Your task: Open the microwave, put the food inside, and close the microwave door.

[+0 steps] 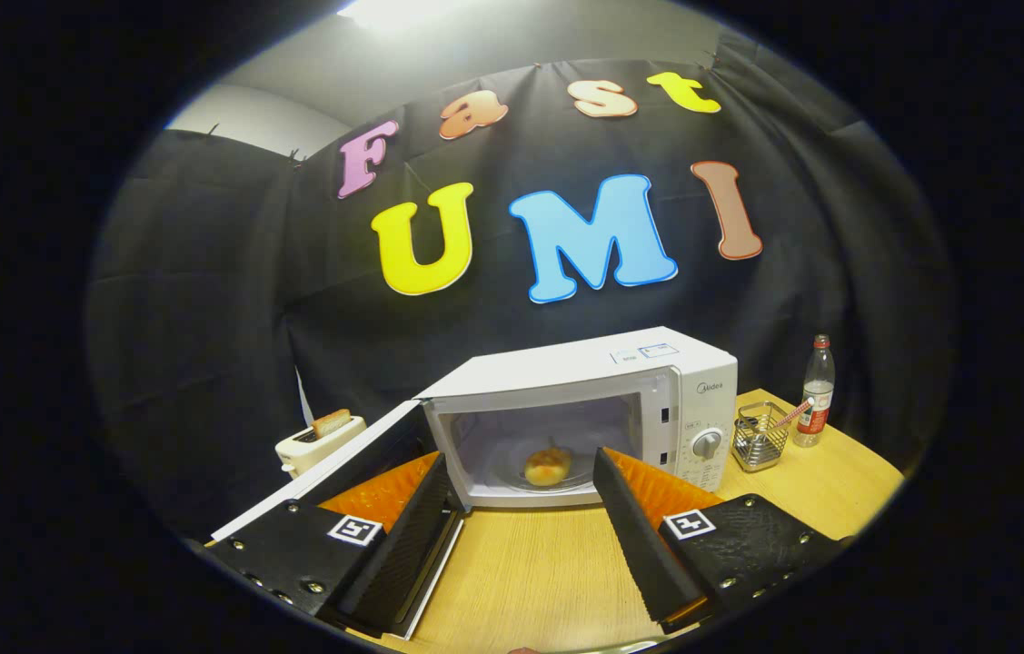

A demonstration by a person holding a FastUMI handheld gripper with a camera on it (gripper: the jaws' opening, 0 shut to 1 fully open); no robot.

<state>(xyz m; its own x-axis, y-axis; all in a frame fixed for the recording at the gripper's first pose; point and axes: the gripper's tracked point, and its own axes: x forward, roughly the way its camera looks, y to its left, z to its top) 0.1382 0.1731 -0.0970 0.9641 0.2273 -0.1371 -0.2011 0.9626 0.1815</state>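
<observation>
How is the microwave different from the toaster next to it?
The microwave is a big box; the toaster looks much smaller. The microwave's door hangs open with the food inside on its plate; the toaster has bread poking up from its top. Both are whitish and sit on the wooden table. The hand-held gripper is open, holding nothing.

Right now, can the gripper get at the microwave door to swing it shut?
Probably yes. The gripper is open and holds nothing, the door stands swung wide beside its left finger, and the food sits inside the microwave, out of the door's path.
</observation>
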